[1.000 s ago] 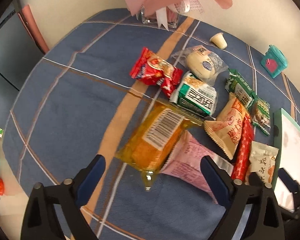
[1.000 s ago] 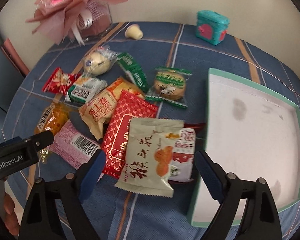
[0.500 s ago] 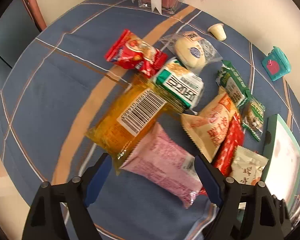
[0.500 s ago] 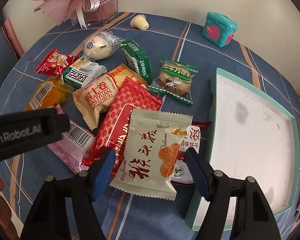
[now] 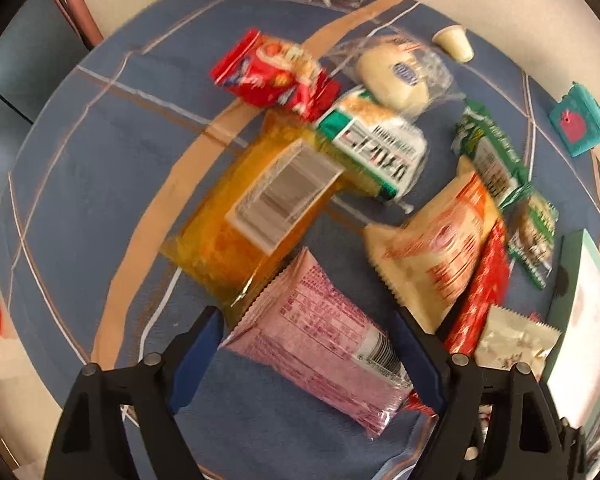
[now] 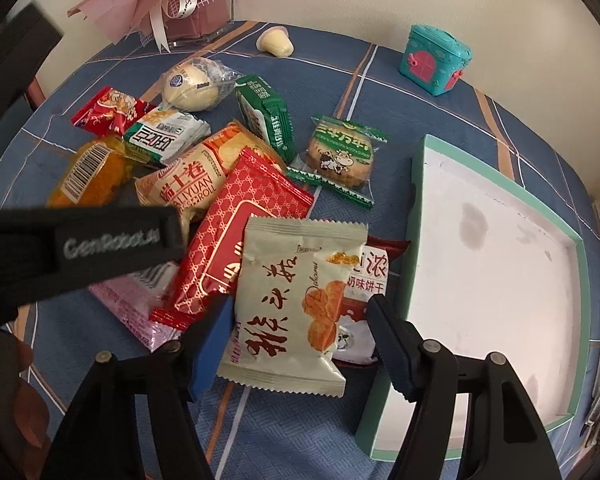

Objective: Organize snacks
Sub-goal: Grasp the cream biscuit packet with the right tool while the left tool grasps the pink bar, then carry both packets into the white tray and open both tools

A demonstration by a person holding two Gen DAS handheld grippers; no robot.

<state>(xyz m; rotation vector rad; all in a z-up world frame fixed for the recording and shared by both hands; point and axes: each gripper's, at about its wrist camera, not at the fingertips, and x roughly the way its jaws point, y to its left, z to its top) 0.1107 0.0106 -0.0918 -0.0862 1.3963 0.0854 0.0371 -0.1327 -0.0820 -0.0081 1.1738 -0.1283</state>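
your left gripper [image 5: 306,354] sits low over the table [image 5: 100,152], jaws spread wide on either side of the pink snack packet [image 5: 320,344], not closed on it as far as the blurred view lets you tell. your right gripper [image 6: 300,338] is also low, jaws open around the cream biscuit packet [image 6: 292,308], which lies on top of the red patterned packet [image 6: 236,236] and another red-and-white packet [image 6: 366,280]. the pink packet lies flat, label side up, touching the orange packet [image 5: 252,216] with a barcode. i count about eleven snack packets in one loose pile at the table's middle. one mint-rimmed tray [image 6: 416,200] lies just beside the pile, on your right.
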